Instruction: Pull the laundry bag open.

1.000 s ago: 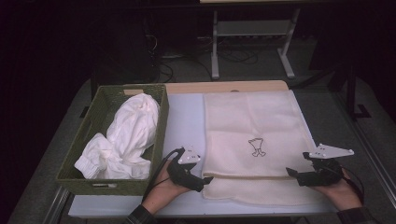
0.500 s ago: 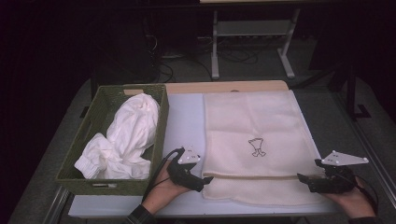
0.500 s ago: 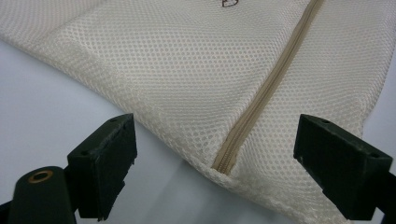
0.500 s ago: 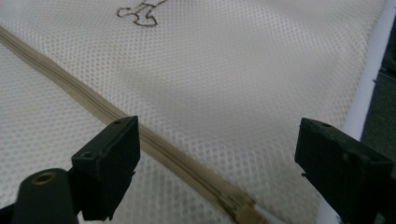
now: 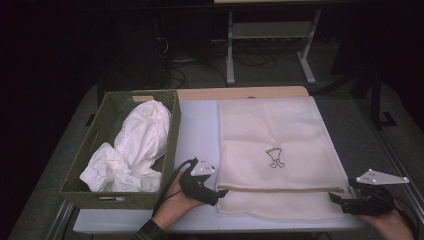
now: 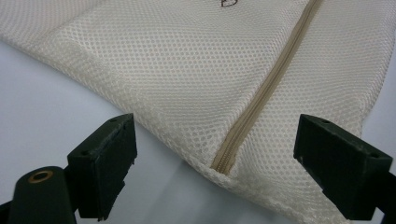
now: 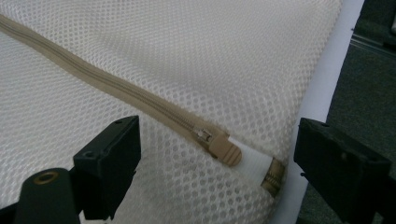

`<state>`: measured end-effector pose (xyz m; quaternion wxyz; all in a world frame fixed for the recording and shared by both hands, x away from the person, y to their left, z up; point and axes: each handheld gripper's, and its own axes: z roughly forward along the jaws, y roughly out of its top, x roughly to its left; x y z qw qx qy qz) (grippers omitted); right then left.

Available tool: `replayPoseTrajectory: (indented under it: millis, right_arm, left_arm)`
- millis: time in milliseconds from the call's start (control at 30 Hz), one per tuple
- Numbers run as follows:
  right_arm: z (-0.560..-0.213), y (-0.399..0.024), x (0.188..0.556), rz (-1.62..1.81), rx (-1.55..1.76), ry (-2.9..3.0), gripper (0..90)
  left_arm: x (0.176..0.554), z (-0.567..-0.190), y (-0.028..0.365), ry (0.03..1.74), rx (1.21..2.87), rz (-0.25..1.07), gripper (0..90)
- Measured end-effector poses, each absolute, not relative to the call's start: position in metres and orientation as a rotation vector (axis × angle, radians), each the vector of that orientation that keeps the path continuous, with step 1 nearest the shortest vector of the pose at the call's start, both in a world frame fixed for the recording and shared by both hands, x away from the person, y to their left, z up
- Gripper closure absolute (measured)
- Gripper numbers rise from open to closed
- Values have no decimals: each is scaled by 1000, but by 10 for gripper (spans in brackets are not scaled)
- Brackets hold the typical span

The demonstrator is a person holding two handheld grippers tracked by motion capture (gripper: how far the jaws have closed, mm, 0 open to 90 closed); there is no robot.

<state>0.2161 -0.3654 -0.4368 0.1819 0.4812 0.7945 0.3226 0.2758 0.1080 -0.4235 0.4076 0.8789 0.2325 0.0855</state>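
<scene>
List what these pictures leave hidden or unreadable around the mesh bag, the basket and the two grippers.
- Cream mesh laundry bag: its inside is hidden by its own fabric in the high view.
- Small dark motif on the bag: too small to identify in the high view; cut off by the top edge in the left gripper view.
- Green woven basket: its floor is covered by the crumpled white cloth.
- Right gripper: the hand holding it is cut off by the frame edge.

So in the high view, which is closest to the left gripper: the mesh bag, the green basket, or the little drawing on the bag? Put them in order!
From the left gripper, nearest first:
1. Mesh bag: its near left corner lies right at the jaws.
2. Green basket: just to the left, at the table's left side.
3. Little drawing: farther right, mid-bag.
</scene>
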Motion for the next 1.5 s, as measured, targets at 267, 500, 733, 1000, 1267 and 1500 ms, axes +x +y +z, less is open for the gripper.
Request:
replayPoseTrajectory:
  millis: [267, 500, 733, 1000, 1267, 1500]
  right_arm:
    - [-441, -370, 216, 915, 1436, 2278, 188]
    - [-439, -364, 216, 945, 1429, 2303, 213]
    - [-437, -352, 213, 968, 1351, 2353, 283]
    - [-428, -365, 210, 1065, 1357, 2286, 467]
    - [-430, -365, 211, 1030, 1405, 2300, 503]
    - [-423, -360, 209, 1093, 1388, 2288, 709]
  left_arm:
    - [276, -423, 108, 585, 2216, 218, 128]
    - [276, -423, 108, 584, 2218, 217, 129]
    - [276, -423, 108, 584, 2217, 221, 128]
    - [276, -423, 107, 583, 2220, 217, 129]
    - [276, -423, 107, 581, 2221, 218, 129]
    - [276, -423, 107, 581, 2221, 220, 130]
